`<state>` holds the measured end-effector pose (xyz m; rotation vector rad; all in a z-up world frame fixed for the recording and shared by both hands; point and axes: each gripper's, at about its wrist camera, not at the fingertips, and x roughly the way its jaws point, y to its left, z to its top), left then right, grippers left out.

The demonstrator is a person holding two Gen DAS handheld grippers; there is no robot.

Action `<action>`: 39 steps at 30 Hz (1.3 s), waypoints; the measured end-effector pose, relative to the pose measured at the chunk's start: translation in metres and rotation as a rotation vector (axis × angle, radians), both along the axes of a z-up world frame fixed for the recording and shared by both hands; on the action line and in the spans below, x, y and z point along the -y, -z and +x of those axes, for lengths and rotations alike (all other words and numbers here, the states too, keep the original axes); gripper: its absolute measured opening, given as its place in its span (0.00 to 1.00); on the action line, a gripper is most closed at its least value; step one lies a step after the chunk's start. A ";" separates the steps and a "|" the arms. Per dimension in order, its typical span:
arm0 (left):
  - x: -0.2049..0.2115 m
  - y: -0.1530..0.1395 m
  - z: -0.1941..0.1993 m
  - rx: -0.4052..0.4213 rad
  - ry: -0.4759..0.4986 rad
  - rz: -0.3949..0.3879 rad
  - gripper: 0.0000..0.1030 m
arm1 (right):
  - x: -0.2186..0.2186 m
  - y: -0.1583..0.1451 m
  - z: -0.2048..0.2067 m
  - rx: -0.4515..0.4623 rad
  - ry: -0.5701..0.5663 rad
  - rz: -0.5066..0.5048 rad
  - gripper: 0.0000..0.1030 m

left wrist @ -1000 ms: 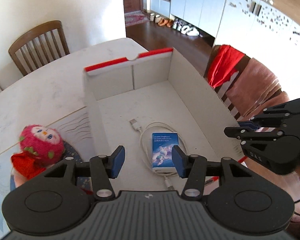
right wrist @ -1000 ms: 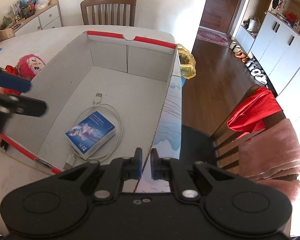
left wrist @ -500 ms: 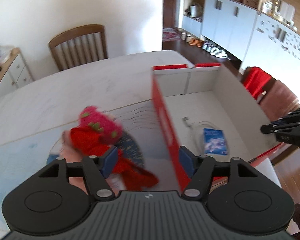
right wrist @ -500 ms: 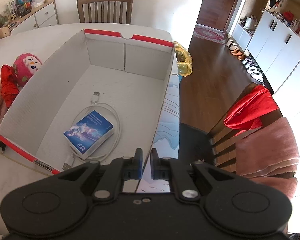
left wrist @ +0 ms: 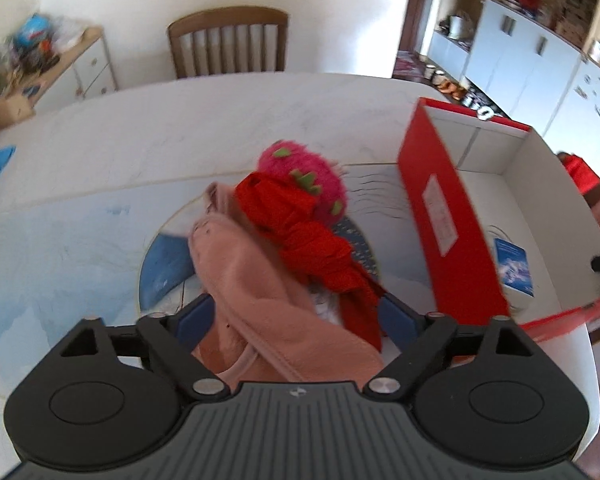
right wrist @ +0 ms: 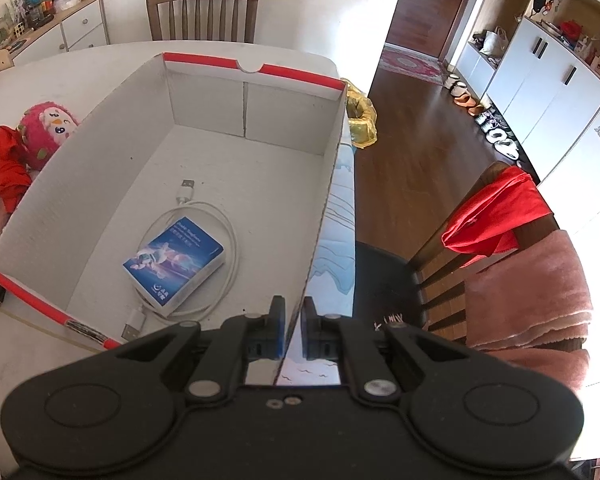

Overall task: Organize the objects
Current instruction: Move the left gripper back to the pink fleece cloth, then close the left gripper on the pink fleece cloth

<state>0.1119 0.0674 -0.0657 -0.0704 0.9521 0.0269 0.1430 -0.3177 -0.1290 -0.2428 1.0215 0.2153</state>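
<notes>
Box: Your big box (right wrist: 236,168), white inside with a red rim, sits on the table (left wrist: 148,132) and is mostly empty.
Already in the box: A little blue packet (right wrist: 174,266) lies on the box floor. A white cable (right wrist: 220,240) loops around it. Those two look done.
Still outside: The pink plush toy (left wrist: 306,174) lies on the table just beside the red wall of the box. A red cloth (left wrist: 308,236) lies against the toy. A soft pink cloth (left wrist: 260,300) lies in front of both, close to you.
Left hand-held gripper (left wrist: 296,318): Its jaws are opening wide. The pink cloth and the tail of the red cloth lie between them, but the pads do not press on anything yet.
Right hand-held gripper (right wrist: 293,328): Its jaws are pressed together on the near wall of the box, so you are holding the box steady.
How far along: I think you are less than halfway. Two things are in, three are still out.
What is left: You probably need to grab the cloths and the toy and put them in the box.
</notes>
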 end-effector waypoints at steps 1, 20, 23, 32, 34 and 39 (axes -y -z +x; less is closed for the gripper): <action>-0.004 0.004 0.001 -0.006 -0.016 -0.008 0.97 | 0.000 0.000 0.000 0.000 0.001 -0.002 0.07; -0.029 0.070 0.030 -0.126 -0.103 -0.018 0.98 | -0.003 0.002 0.001 -0.005 0.011 -0.022 0.07; -0.030 0.073 0.031 -0.131 -0.106 -0.018 0.98 | -0.003 0.002 0.001 -0.005 0.011 -0.022 0.07; -0.028 0.065 0.028 -0.129 -0.088 -0.063 0.55 | -0.002 0.004 0.001 -0.007 0.010 -0.019 0.06; -0.025 0.059 0.026 -0.120 -0.082 -0.056 0.42 | -0.002 0.005 0.001 -0.007 0.009 -0.019 0.06; -0.028 0.045 0.019 -0.106 -0.082 -0.069 0.23 | -0.003 0.005 0.001 -0.007 0.008 -0.020 0.06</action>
